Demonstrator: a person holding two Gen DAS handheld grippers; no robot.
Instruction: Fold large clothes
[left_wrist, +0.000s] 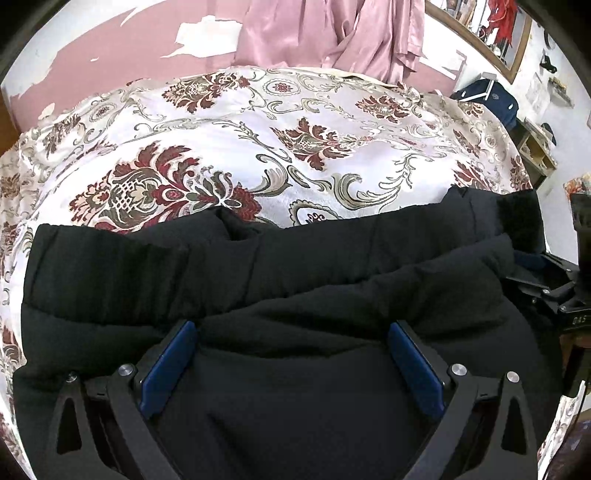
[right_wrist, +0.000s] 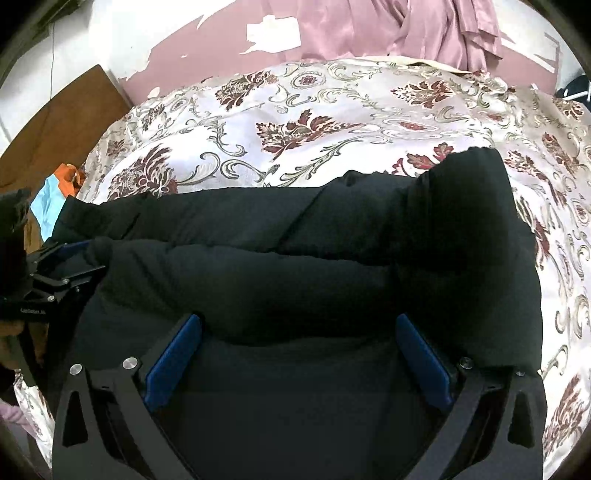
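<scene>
Both my claws tilt steeply down over a black padded coat (left_wrist: 295, 280) that lies in thick folded layers on the bed, filling the lower half of each view. My left claw (left_wrist: 293, 363) has its jaws spread wide; the blue pads (left_wrist: 168, 369) stand well apart with a bulge of coat between them, and I cannot see them pressing on it. My right claw (right_wrist: 299, 363) is the same: jaws as wide as they go, blue pads (right_wrist: 173, 362) on either side of a fold, the fabric loose between them. The two claws sit side by side; in the left wrist view the right one shows at the right edge, and in the right wrist view the left one shows at the left edge. The floral bedspread (left_wrist: 236, 122), cream with dark red and olive scrolls, fills the middle of each frame above the coat. A pink satin garment (left_wrist: 332, 33) hangs at top centre against a pink, peeling wall (left_wrist: 129, 40).
</scene>
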